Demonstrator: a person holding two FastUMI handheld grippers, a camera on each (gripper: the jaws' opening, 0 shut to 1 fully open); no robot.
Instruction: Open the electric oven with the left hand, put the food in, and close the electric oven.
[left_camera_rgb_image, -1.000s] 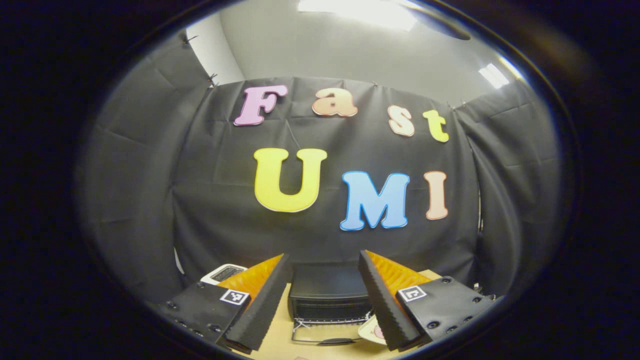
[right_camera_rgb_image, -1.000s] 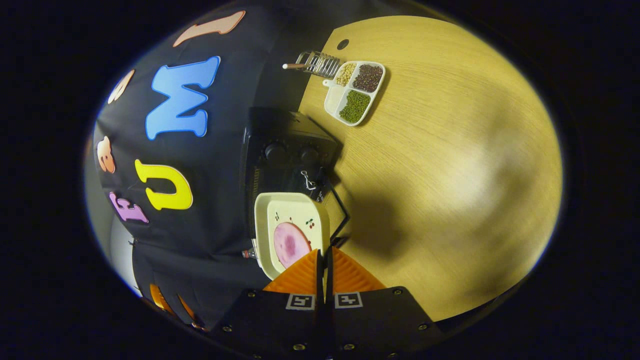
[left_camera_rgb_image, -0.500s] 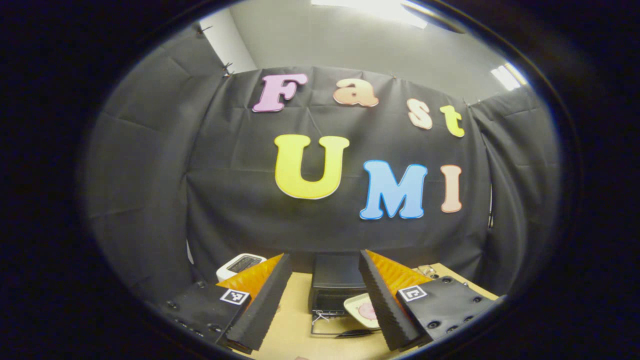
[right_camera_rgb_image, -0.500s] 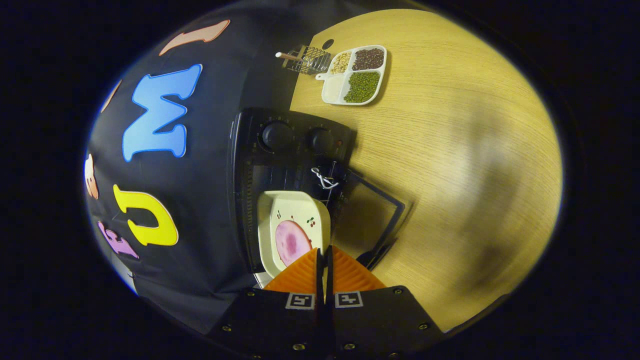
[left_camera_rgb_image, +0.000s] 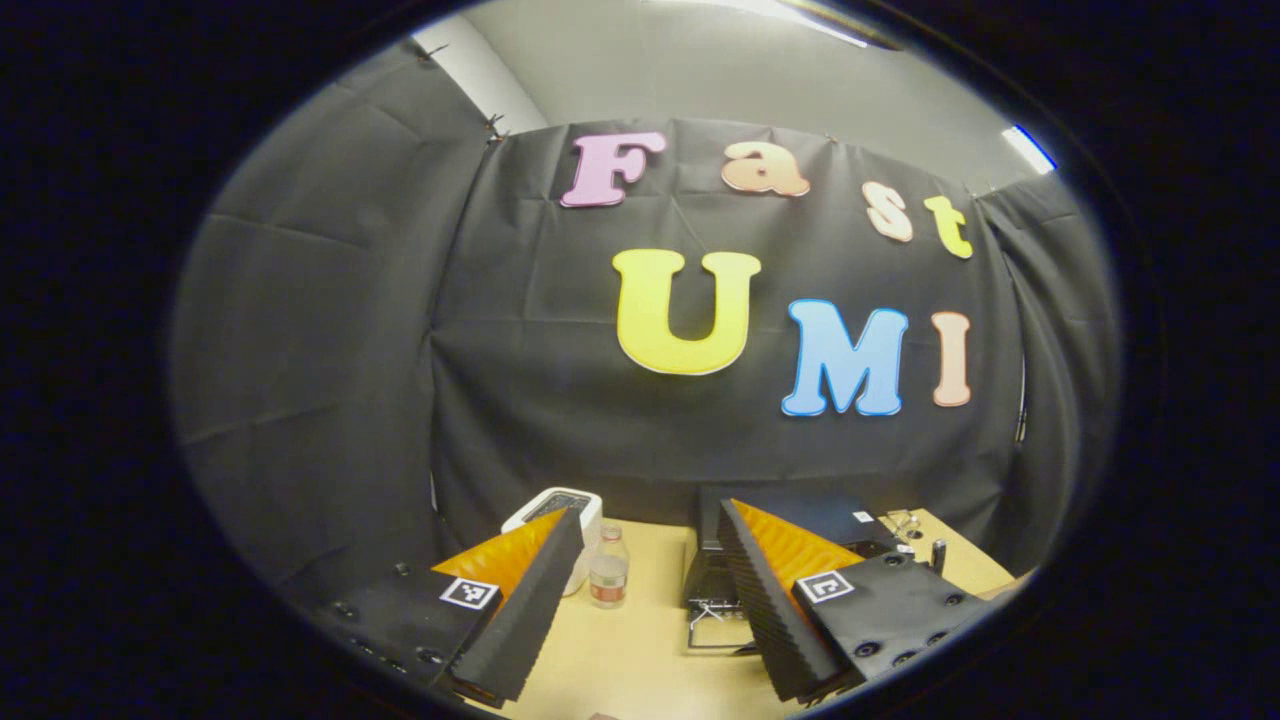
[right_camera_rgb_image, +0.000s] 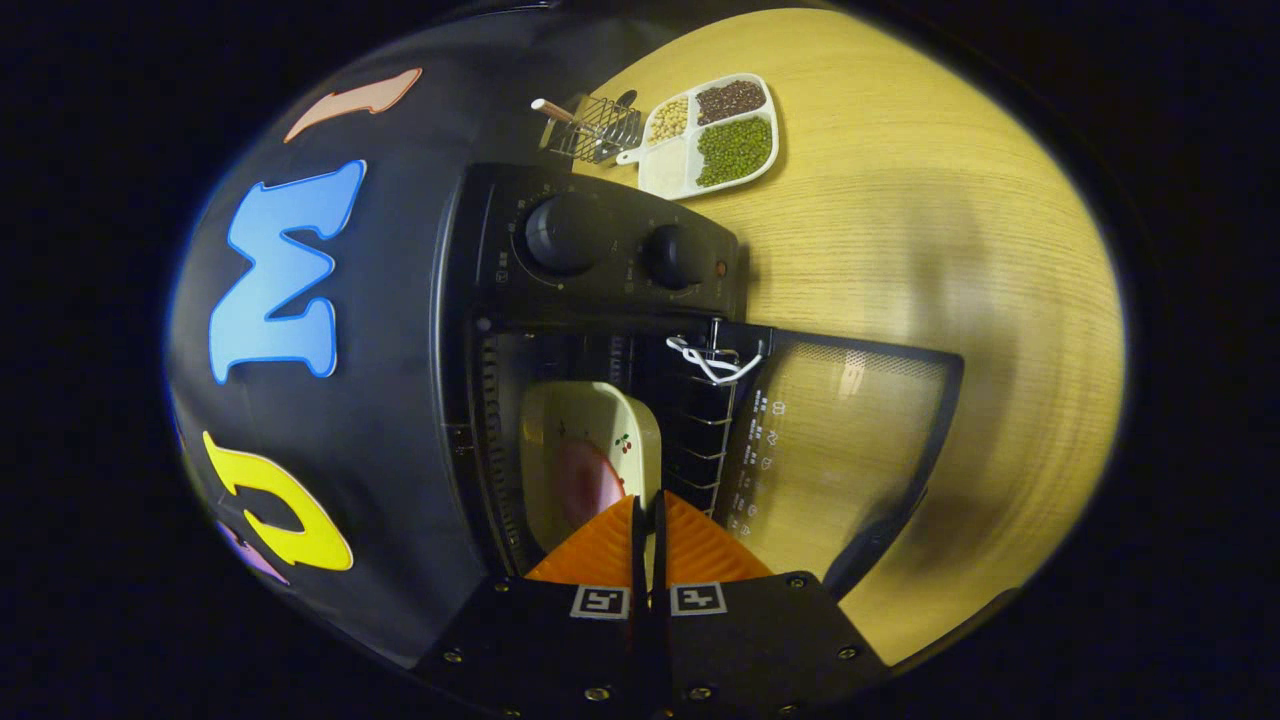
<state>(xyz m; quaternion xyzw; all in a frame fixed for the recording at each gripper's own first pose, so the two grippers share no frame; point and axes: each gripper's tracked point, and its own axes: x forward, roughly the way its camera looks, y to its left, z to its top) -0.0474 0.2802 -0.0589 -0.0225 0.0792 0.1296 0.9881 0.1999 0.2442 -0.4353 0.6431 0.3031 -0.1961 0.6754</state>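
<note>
left gripper (left_camera_rgb_image: 640, 590) open | oven (left_camera_rgb_image: 800, 520) door down (partly hidden) | bottle (left_camera_rgb_image: 607, 567) near white appliance (left_camera_rgb_image: 550, 505)

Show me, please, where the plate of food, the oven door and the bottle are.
plate of food (right_camera_rgb_image: 590, 440): right gripper view, cream face.
oven door (right_camera_rgb_image: 840, 440): right gripper view, glass pane.
bottle (left_camera_rgb_image: 607, 570): left gripper view, body.
</note>
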